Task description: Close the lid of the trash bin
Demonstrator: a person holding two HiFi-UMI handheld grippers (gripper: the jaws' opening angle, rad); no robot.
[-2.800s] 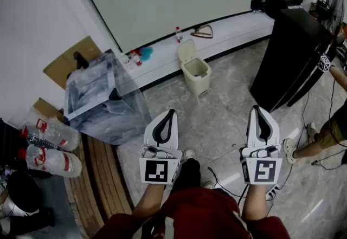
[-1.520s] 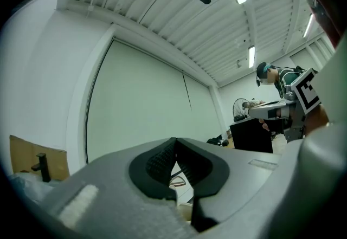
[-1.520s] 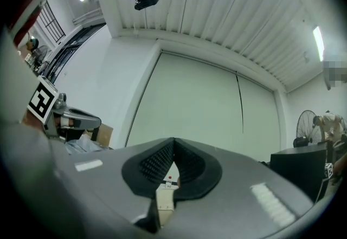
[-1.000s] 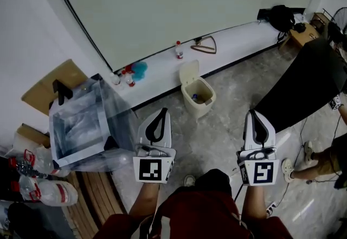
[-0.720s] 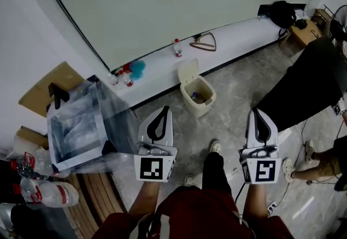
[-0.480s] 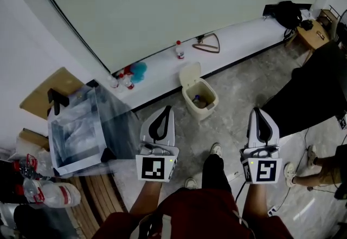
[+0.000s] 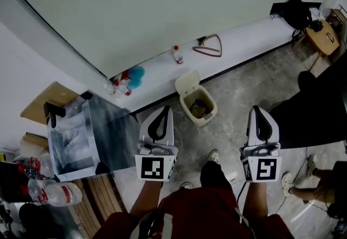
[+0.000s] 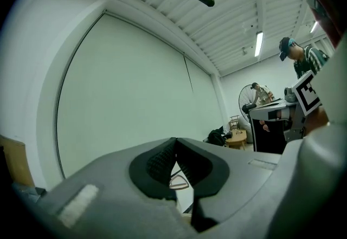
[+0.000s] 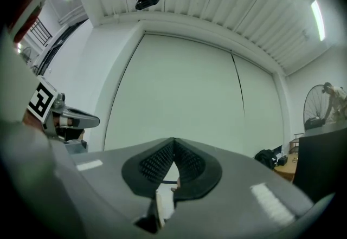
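- Left gripper [image 7: 166, 109]: the jaws are pressed together with nothing between them; the left gripper view [image 8: 174, 143] confirms this.
- Right gripper [image 7: 256, 109]: likewise closed and empty, as its own view [image 9: 173, 143] shows.
- Trash bin [image 7: 208, 115]: it stands on the floor [image 7: 238, 83] just short of the white ledge [image 7: 244, 34], in the gap between the two grippers in the head view. It lies at about 3 o'clock of the left tip and 9 o'clock of the right tip.
- Lid [image 7: 186, 82]: it is raised at the bin's 11 o'clock edge, on the ledge side, and leans back. The mouth is uncovered.
- Judgement: both grippers point level above the floor, so the bin lies ahead of and below them. Neither gripper view shows it.
- Judgement: the left gripper appears the nearer. The lid must swing down towards 5 o'clock, so the push should come from behind its top edge.
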